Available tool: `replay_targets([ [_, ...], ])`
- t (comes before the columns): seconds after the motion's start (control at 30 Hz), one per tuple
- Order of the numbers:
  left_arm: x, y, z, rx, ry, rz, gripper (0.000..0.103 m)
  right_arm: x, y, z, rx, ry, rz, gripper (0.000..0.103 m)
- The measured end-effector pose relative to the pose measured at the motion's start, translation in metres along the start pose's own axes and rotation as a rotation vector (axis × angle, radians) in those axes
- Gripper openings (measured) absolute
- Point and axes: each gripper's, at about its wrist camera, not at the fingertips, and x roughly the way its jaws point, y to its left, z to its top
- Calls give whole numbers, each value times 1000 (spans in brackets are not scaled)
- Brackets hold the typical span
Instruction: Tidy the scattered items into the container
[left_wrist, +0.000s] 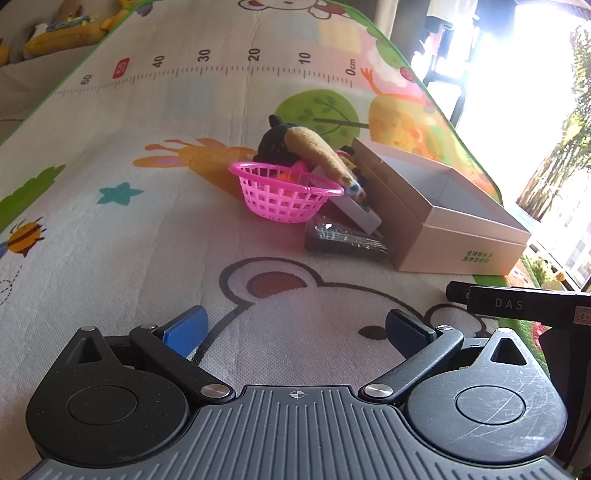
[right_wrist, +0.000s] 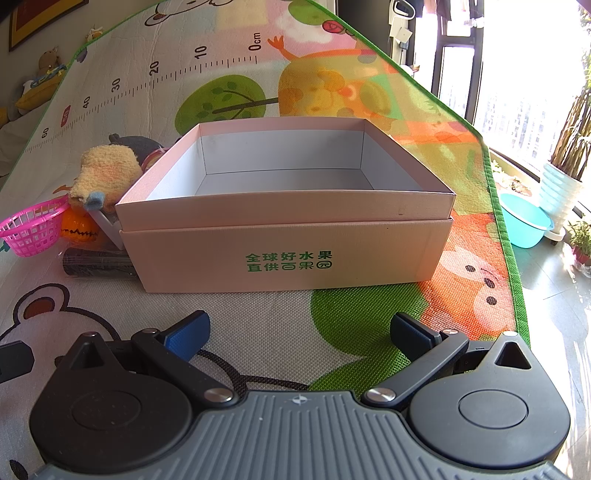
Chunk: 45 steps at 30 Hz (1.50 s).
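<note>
Woven cartoon play mat (right_wrist: 258, 332) covers the floor; bright windows at 2 o'clock. Right gripper (right_wrist: 297, 332) spread wide, holding nothing; the cardboard box (right_wrist: 288, 254), square and smooth-walled, sits at its 12 o'clock, apart. Left gripper (left_wrist: 295, 330) likewise wide and bare; pink lattice basket (left_wrist: 284, 194) and plush toy (left_wrist: 317, 155) at 12 o'clock, against the box's side.

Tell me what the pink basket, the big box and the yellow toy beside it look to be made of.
Pink basket: moulded plastic, slightly glossy, with an open lattice wall and smooth rim. Big box: matte cardboard or paperboard, with crisp folded edges, printed green characters and a pale lining inside. Yellow toy: plush fabric, fuzzy and nubbly in the right wrist view; its filling cannot be seen.
</note>
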Motion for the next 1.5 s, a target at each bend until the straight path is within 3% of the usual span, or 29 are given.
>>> replay_targets([
  [1.2, 2, -8, -1, 46, 17, 38, 103, -2, -1, 0, 0, 1, 0, 103],
  [1.5, 8, -22, -1, 133, 57, 101, 103, -2, -1, 0, 0, 1, 0, 103],
])
